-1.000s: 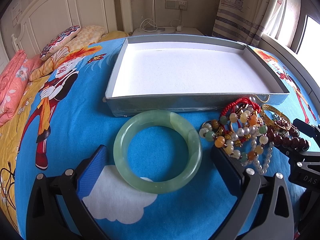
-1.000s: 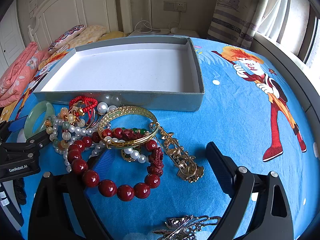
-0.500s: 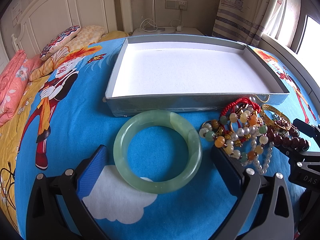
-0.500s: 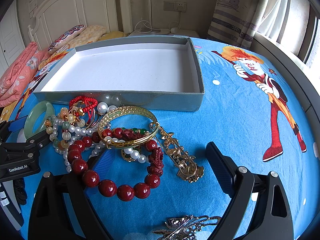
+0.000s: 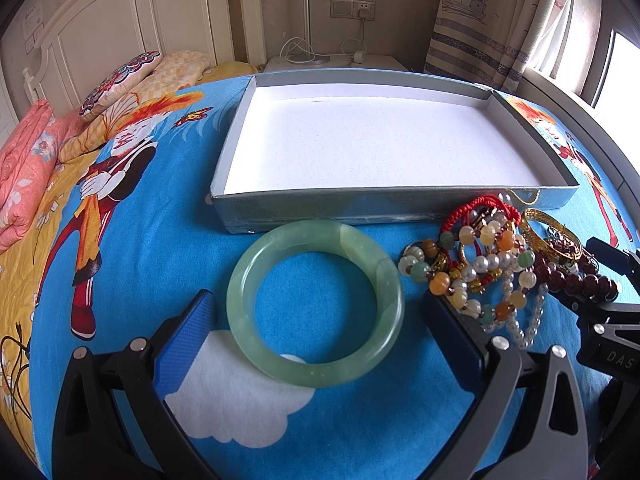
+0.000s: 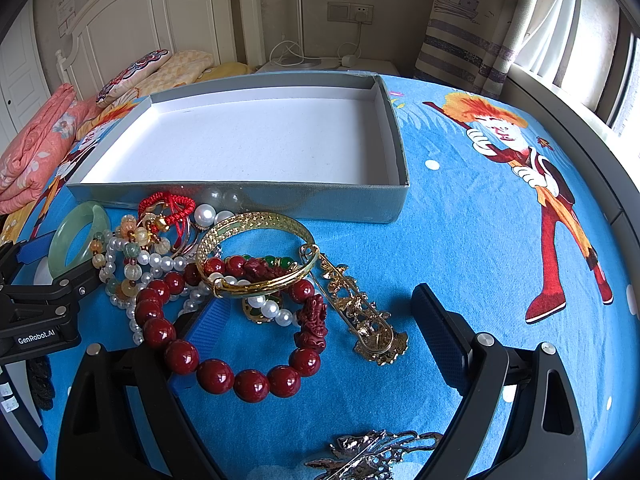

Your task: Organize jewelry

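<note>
A pale green jade bangle [image 5: 316, 304] lies flat on the blue bedspread between the open fingers of my left gripper [image 5: 320, 320]; it also shows in the right wrist view [image 6: 76, 242]. An empty grey box [image 5: 384, 204] with a white inside stands just behind it. My right gripper [image 6: 320, 328] is open over a dark red bead bracelet [image 6: 224, 372], a gold bangle [image 6: 260, 256] and a gold brooch [image 6: 364, 320]. A tangle of pearl and coloured bead strings [image 5: 480, 264] lies between the two grippers.
A silver ornament [image 6: 376, 452] lies at the bottom edge of the right wrist view. Pillows [image 5: 120, 80] and a pink quilt [image 5: 20, 172] sit at the far left by the headboard. A curtain and window are at the right.
</note>
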Demonstrator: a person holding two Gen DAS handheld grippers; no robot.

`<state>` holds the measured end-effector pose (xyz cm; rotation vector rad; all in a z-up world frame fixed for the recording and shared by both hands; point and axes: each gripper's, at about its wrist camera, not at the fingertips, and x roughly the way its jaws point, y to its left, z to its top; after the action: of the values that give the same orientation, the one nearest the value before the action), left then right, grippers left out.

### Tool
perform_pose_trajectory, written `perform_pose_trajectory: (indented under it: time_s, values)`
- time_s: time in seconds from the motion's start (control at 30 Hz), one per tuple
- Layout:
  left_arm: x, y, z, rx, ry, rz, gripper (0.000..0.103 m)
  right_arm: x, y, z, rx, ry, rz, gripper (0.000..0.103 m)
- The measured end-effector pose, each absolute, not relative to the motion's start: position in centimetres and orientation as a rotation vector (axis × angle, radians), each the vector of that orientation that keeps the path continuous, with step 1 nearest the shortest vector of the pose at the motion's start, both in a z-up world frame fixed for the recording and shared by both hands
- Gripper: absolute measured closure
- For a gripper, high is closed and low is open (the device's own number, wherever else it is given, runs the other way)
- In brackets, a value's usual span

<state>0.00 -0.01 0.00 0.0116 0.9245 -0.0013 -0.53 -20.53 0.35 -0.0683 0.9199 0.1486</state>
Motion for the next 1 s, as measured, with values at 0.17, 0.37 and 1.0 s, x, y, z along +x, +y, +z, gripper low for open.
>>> perform_pose_trajectory:
  time_s: [0.17,0.37,1.0]
  values:
    - [0.0,0.0,0.0,0.012,0.925,-0.001,0.002,-0.5,-20.5,0.4,-0.068,0.92,0.149,0.015]
    - [0.0,0.0,0.0,0.011,0.925,-0.001,0.002,-0.5,-20.5,0.4,-0.068,0.92,0.148,0.015]
    - [-4.3,2.0,0.3,-0.01,0.925,-0.051,0.002,-6.2,-22.1,1.2,-0.071,0.9,0.318,0.015]
